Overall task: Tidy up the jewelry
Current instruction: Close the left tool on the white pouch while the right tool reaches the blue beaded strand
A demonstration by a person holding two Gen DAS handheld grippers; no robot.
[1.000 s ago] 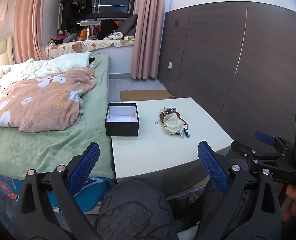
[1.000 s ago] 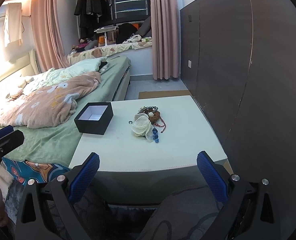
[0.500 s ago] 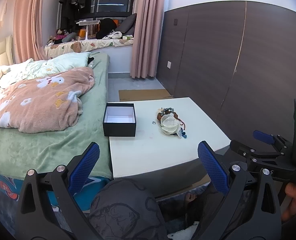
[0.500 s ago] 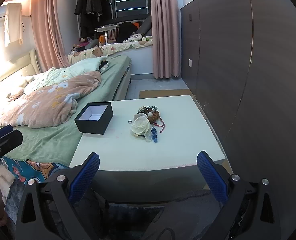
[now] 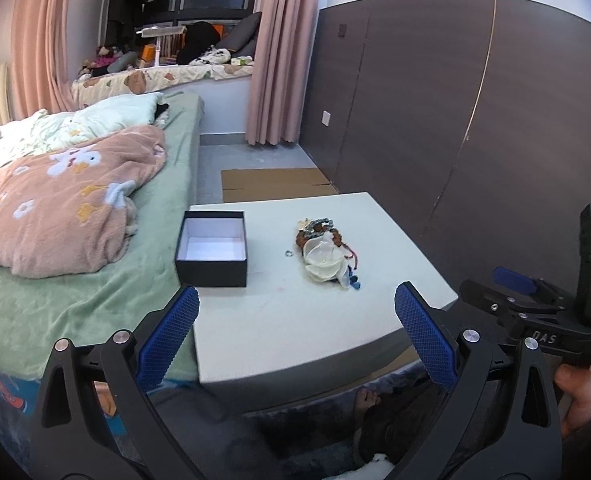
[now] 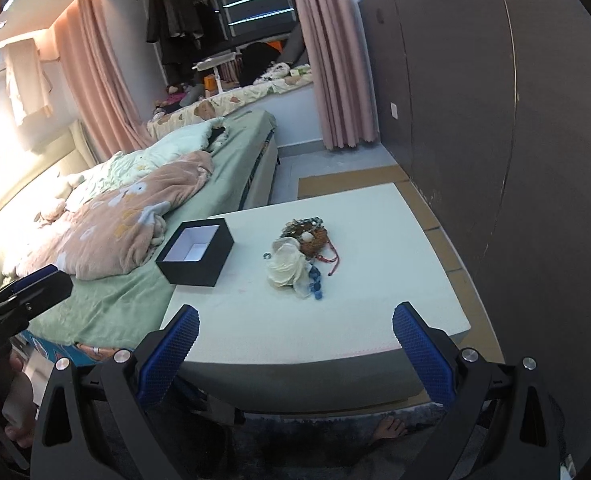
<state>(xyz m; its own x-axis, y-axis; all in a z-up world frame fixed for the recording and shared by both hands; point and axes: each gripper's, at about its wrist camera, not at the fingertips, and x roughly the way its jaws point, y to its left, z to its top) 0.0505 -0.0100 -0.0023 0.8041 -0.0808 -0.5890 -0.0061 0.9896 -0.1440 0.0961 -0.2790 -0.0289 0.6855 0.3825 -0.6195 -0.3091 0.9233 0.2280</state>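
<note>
Left gripper (image 5: 295,330) nearer table (image 5: 315,320) | right gripper (image 6: 295,336) tilted | jaws apart

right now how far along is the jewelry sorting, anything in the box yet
Nothing looks done: the black box sits open on the white table and its white inside shows no jewelry. In hand: nothing, the left gripper and right gripper are both open, short of the table. Left: the whole jewelry pile and the small ring beside it.

Black claw (image 5: 295,332) frames, blue textured pads (image 5: 423,336), silver screws
</note>
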